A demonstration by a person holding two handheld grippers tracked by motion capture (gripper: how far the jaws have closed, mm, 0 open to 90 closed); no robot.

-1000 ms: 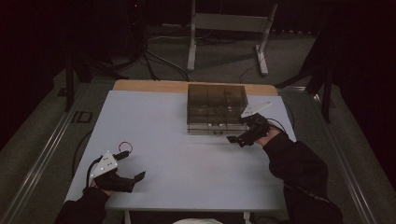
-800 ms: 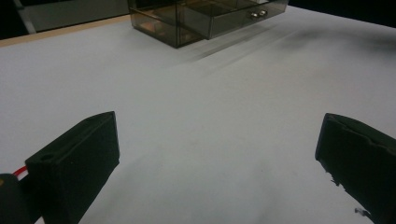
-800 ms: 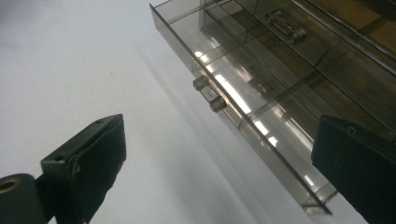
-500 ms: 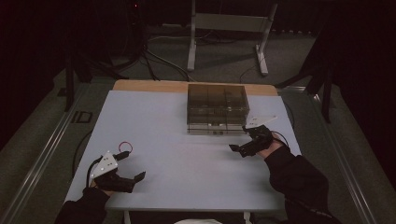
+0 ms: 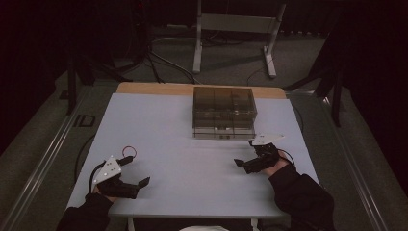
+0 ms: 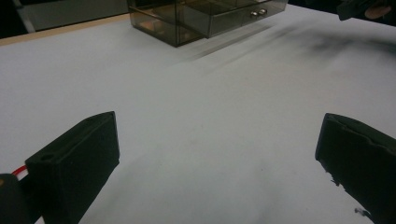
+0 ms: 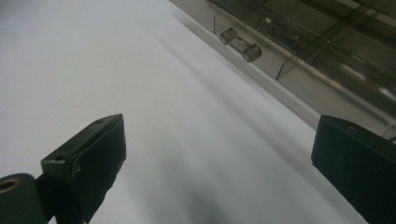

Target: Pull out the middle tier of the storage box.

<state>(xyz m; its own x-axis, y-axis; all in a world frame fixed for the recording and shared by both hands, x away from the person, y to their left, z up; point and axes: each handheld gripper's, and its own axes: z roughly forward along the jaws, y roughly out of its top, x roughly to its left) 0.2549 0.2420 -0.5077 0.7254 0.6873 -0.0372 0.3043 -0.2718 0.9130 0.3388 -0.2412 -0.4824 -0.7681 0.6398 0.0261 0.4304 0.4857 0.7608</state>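
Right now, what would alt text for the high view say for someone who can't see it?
A person's two hands each hold an open black claw, left and right, low over a white table. A smoky clear drawer box sits at the far edge.

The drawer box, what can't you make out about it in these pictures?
- Drawer box, high view: contents too small and dark behind the smoky walls.
- Left gripper view: box cut off by the top edge.
- Right gripper view: knobs blurred; box cut off by the edge, partly hidden by a jaw.
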